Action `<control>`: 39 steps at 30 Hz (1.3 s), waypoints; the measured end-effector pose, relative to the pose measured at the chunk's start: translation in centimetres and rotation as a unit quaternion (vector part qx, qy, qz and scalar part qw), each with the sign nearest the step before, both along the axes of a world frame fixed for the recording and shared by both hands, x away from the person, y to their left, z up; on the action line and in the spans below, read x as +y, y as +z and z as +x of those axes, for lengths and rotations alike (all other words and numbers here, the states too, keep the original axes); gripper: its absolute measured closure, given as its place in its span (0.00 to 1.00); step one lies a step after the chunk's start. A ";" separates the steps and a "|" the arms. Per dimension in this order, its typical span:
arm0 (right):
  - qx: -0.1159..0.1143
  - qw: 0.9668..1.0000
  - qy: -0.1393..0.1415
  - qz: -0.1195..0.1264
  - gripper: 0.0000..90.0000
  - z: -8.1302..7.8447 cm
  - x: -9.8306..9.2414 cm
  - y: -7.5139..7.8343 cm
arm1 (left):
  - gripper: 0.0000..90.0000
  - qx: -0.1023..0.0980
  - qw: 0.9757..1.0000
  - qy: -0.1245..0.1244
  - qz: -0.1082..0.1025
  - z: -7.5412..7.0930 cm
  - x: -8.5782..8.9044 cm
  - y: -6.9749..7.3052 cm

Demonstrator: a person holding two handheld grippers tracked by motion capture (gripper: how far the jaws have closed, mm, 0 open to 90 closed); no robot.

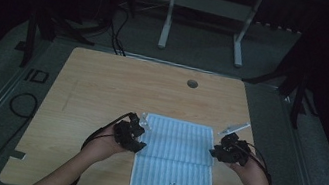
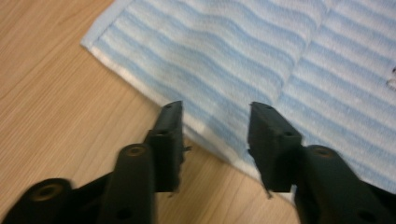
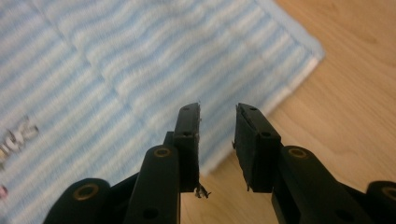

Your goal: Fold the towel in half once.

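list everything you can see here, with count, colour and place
towel: 1, light blue with white stripes, near middle of the table, far part folded over, a small rabbit picture near its near edge
table: 1, light wood, centre of the high view
hole: 1, dark, round, in the table top near its far edge
frame: 1, pale grey, on the floor beyond the table
cables: several, black, on the floor at far left
left tool: 1, black, at the towel's left edge, jaws open, nothing between them
right tool: 1, black, at the towel's right edge, jaws open, nothing between them
forearms: 2, coming in from the bottom
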State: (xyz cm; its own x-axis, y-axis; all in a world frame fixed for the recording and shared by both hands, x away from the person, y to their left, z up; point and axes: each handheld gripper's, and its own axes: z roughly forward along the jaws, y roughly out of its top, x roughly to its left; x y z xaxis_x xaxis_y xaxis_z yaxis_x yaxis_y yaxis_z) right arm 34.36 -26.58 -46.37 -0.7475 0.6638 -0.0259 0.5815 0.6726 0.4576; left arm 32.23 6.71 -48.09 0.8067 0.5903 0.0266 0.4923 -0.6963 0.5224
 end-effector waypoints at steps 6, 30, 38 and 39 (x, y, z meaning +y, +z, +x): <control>0.017 1.000 0.011 -0.010 0.77 1.1 1.6 -1.7 | 0.59 0.025 1.000 -0.011 -0.002 0.9 -1.2 -2.0; 0.071 0.997 -0.008 -0.038 0.78 6.6 3.9 -5.3 | 0.60 0.054 0.998 0.004 0.029 6.6 -1.8 -4.3; 0.068 0.997 -0.011 -0.044 0.77 8.0 5.0 -5.3 | 0.60 0.057 0.998 0.021 0.030 7.4 -1.0 -4.2; 0.068 0.997 -0.010 -0.045 0.77 8.0 5.0 -5.3 | 0.60 0.059 0.998 0.019 0.031 7.4 -0.9 -4.2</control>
